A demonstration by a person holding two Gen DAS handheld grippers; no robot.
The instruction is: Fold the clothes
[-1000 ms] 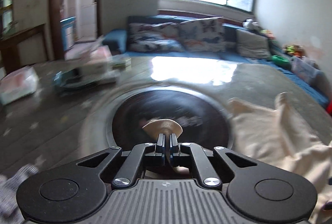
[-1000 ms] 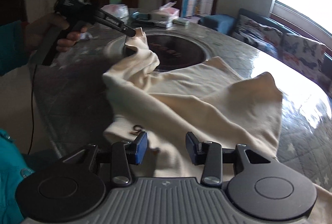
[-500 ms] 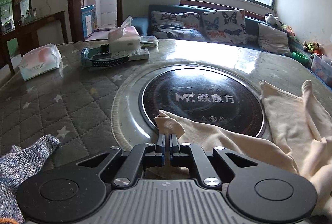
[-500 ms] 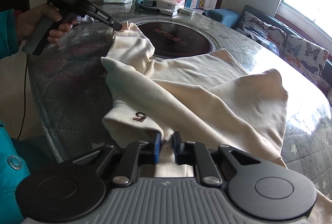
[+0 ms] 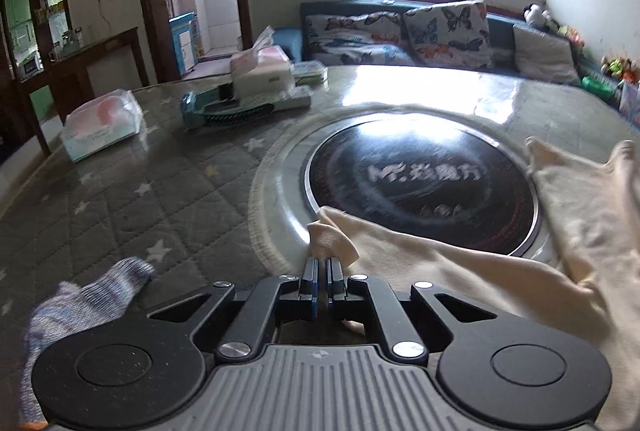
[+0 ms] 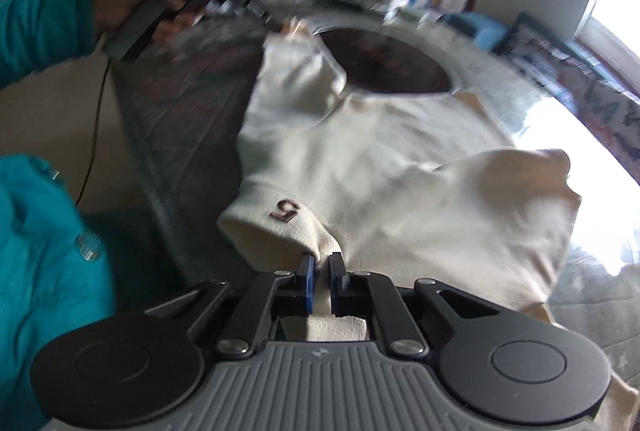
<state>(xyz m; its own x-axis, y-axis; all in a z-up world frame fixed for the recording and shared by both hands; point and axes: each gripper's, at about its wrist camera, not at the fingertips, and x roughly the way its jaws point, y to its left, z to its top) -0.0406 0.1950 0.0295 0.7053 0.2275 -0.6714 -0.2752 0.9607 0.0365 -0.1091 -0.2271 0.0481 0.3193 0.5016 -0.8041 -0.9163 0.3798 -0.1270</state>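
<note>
Cream garment (image 6: 380, 159) is spread loosely on the table (image 5: 132, 215), partly lapping the round black hob inset (image 5: 424, 187). Left hand-held gripper (image 5: 322, 267) is clenched on a sleeve cuff corner (image 5: 332, 243) at the hob's near rim. Right hand-held gripper (image 6: 322, 265) is pinched on the ribbed cuff of the other sleeve, beside the small "5" mark (image 6: 285, 210), near the table edge. Both frames are motion-blurred, so a spread or lift looks to be in hand; fold itself judged not yet started, since the body is rumpled and one corner (image 6: 556, 159) stands up. Advice: both pinches to be kept firm, cloth to be tensioned evenly between the two grips, sleeves to be laid flat before any fold line is made. Grey knit sock (image 5: 88, 303) lies just beside the left grip and should be kept out from under the fabric. Tissue packs (image 5: 102, 125) sit well apart, no interference expected.
</note>
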